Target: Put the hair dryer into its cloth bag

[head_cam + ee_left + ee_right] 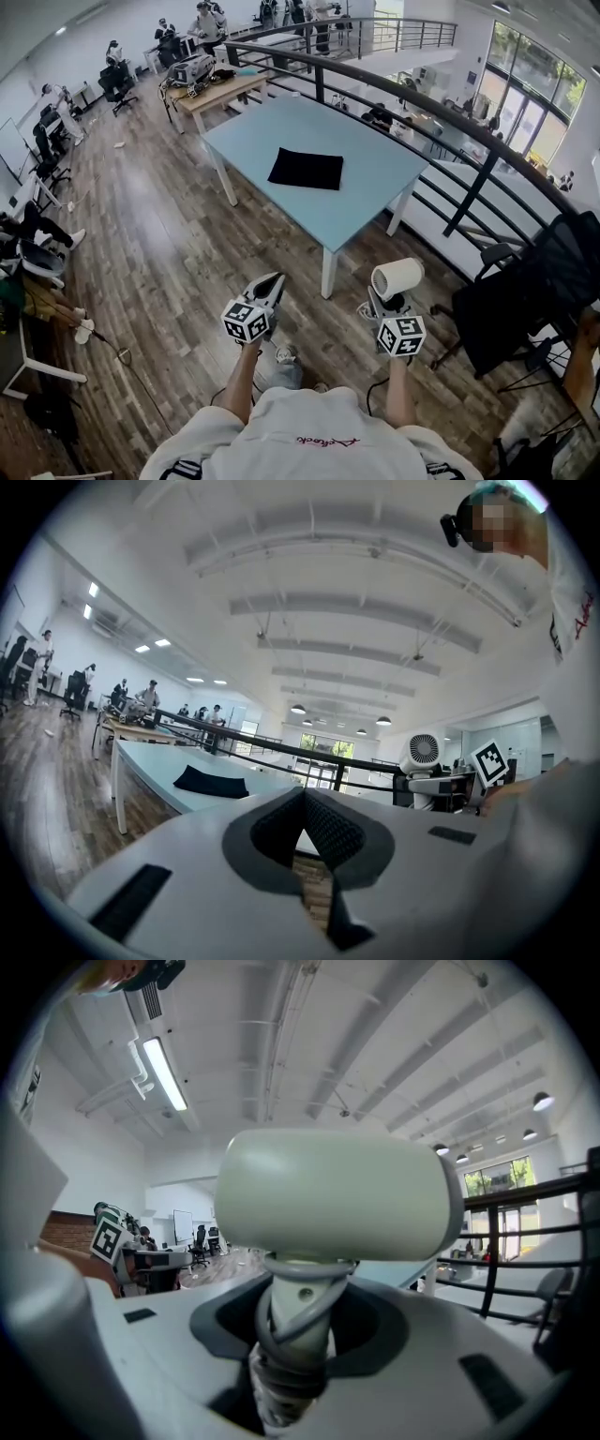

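Our right gripper [298,1335] clamps the handle of the white hair dryer [333,1194], whose head stands above the jaws. Beside it, our left gripper [270,286] is closed and empty. Well ahead of both, the black cloth bag [307,169] lies flat on the blue table [375,183]. Only the right gripper view shows the cord wrapping the handle.

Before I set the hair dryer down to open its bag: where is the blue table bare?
The blue table is bare all round the black cloth bag: broad patches at the end toward the wooden table, at the near end, and along the railing side. Only a thin strip is left on the side away from it. The wooden table is cluttered.
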A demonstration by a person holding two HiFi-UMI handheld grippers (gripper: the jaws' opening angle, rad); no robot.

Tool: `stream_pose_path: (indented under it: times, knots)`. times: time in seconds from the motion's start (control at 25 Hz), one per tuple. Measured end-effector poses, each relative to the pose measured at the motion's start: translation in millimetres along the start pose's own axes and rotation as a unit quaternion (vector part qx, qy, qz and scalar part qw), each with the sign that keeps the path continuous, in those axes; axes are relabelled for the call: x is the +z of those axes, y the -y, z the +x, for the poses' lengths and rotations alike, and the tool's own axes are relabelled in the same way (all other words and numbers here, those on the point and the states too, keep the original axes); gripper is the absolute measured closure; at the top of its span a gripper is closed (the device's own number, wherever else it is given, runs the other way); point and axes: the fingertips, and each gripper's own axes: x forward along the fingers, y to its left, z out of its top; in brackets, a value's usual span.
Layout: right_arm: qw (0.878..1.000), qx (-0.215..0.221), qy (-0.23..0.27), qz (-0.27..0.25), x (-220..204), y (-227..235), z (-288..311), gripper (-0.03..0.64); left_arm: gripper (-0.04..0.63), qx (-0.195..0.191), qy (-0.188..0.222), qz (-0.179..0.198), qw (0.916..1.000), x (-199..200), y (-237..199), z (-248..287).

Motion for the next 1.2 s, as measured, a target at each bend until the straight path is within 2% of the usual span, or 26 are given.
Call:
stream_pose_path:
  times: [0.28, 0.6, 1.2]
  knots:
    - [1.0, 0.001, -0.001, 0.002, 0.0, 7.6, 26.6, 0.434, 0.588, -0.001, -0.005, -0.005, 1.0, -2.6, -19.9, 21.3]
    - [1.0, -0.017, -0.006, -0.002, 6.5, 31.9, 74.8, 0.434, 0.588, -0.023, -0.001, -0.014, 0.9996, 0.3, -54.9, 76.9]
    - [0.999, -0.036, 0.002, -0.009, 54.0, 33.4, 215.0, 0.434, 0.588, -0.037, 0.001, -0.018, 0.9991, 45.0, -182.5, 147.3]
